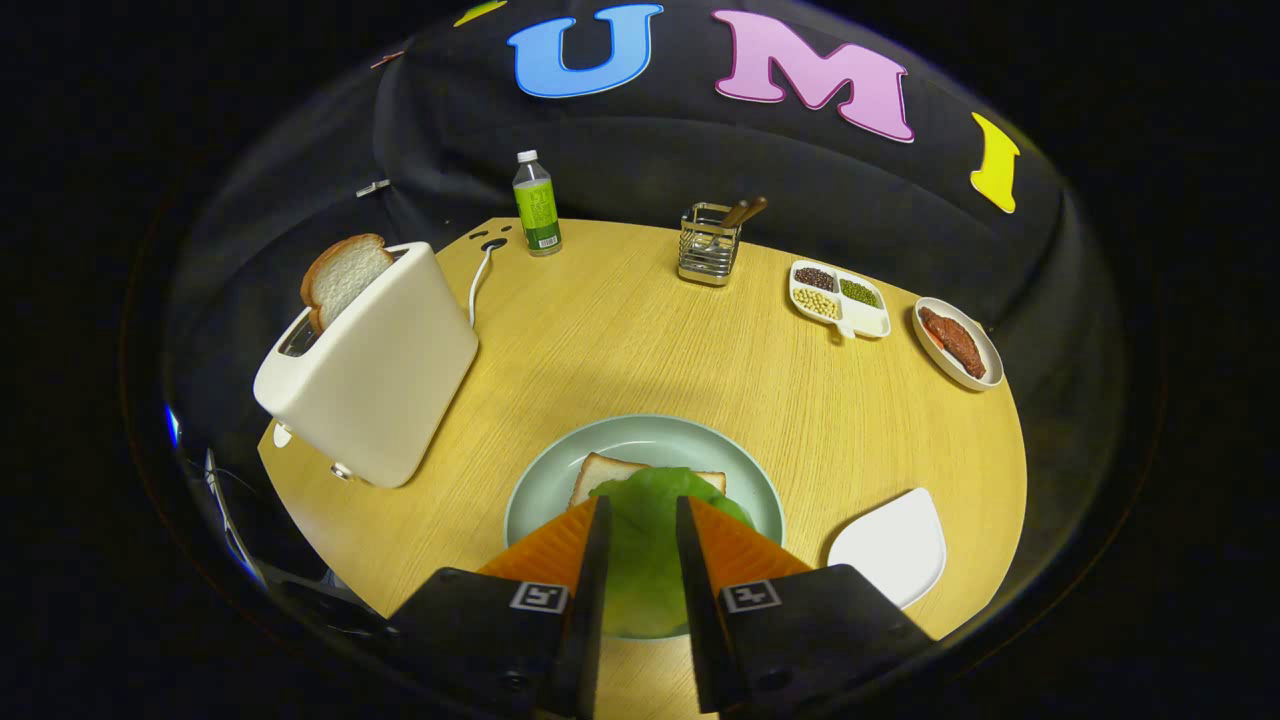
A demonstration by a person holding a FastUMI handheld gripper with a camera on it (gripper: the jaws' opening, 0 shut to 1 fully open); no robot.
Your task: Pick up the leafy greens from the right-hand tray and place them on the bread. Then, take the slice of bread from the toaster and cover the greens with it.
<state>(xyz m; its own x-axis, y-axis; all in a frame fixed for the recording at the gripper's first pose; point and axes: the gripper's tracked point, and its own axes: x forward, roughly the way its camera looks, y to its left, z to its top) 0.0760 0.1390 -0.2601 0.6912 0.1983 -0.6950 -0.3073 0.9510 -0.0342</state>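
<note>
While leafy greens (645, 545) fill gap, hand-held gripper (642, 510) fingers flank them, over bread (610, 470).

2 bread slices (345, 275) (610, 472), 1 toaster (375, 370), 1 bottle (537, 205), 4 dishes (530, 490) (895, 545) (875, 322) (990, 375).

Fisheye riding the tongs (641, 512), looking steeply down, close over round table (700, 350)

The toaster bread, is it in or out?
In. The bread slice sticks up from the toaster slot. The gripper is over the greens, away from it.
</note>
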